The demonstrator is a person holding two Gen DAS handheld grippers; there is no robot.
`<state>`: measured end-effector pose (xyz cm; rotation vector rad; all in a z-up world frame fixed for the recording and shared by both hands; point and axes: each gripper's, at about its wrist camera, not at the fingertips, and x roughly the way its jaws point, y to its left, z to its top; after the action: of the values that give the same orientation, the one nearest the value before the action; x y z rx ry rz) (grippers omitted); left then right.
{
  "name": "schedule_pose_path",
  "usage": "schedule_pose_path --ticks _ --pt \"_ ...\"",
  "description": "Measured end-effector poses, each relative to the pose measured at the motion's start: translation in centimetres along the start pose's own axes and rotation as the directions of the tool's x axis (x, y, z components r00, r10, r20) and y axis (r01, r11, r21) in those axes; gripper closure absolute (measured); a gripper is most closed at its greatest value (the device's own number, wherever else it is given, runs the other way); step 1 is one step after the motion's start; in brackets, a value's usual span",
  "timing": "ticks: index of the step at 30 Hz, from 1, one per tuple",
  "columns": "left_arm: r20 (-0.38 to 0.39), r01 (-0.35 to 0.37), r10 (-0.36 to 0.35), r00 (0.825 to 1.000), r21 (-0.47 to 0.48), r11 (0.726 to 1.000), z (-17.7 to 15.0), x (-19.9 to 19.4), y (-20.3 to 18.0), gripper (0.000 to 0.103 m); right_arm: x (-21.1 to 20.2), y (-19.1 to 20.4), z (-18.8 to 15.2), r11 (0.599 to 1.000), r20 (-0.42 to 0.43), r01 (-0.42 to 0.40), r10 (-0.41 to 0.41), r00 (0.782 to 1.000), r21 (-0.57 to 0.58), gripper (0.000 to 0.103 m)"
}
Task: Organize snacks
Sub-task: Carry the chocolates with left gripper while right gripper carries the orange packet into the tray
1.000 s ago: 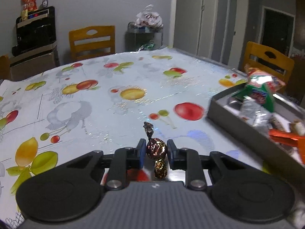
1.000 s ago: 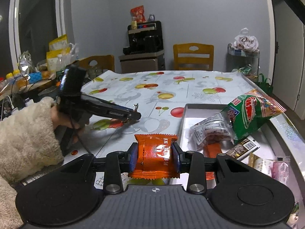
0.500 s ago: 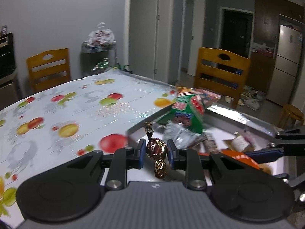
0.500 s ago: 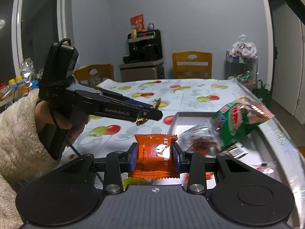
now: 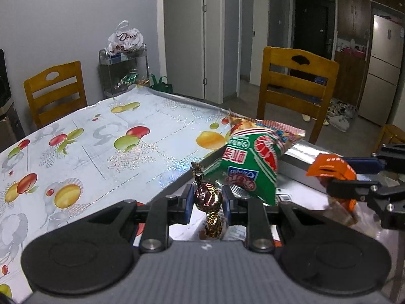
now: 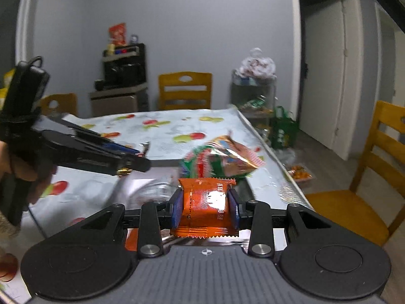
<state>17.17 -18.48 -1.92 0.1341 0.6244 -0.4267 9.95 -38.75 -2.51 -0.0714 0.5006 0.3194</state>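
My left gripper point(image 5: 207, 200) is shut on a brown foil-wrapped candy point(image 5: 208, 197) and holds it above the near edge of the grey metal tray point(image 5: 298, 163). It also shows in the right wrist view point(image 6: 134, 162), at the left over the tray. My right gripper point(image 6: 206, 204) is shut on an orange snack packet point(image 6: 205, 202) above the tray; that packet shows in the left wrist view point(image 5: 331, 169) at the right. A green and red snack bag point(image 5: 250, 162) leans on the tray's far rim, also in the right wrist view point(image 6: 217, 159).
The table wears a fruit-print cloth point(image 5: 101, 139). Wooden chairs stand at the far end point(image 5: 55, 88) and at the right side point(image 5: 296, 86). A metal cart with a white bag point(image 5: 124, 71) stands by the wall. A black appliance point(image 6: 124, 68) sits on a cabinet.
Both grippers have swung right and further over the tray, each still holding its snack. The left gripper's view has turned from the open table toward the tray and the green bag.
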Motion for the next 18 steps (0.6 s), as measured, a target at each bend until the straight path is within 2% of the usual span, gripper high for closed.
schedule_pose_path --ticks 6,18 --pt "-0.032 -0.022 0.022 0.999 -0.003 1.0 0.2 2.2 0.6 0.082 1.9 -0.1 -0.2 0.997 -0.053 0.065 -0.067 0.996 -0.039 0.065" --pt "-0.076 -0.032 0.031 0.997 -0.011 0.999 0.0 4.3 1.2 0.082 4.4 -0.1 0.6 0.997 -0.086 0.072 -0.076 0.993 -0.039 0.065"
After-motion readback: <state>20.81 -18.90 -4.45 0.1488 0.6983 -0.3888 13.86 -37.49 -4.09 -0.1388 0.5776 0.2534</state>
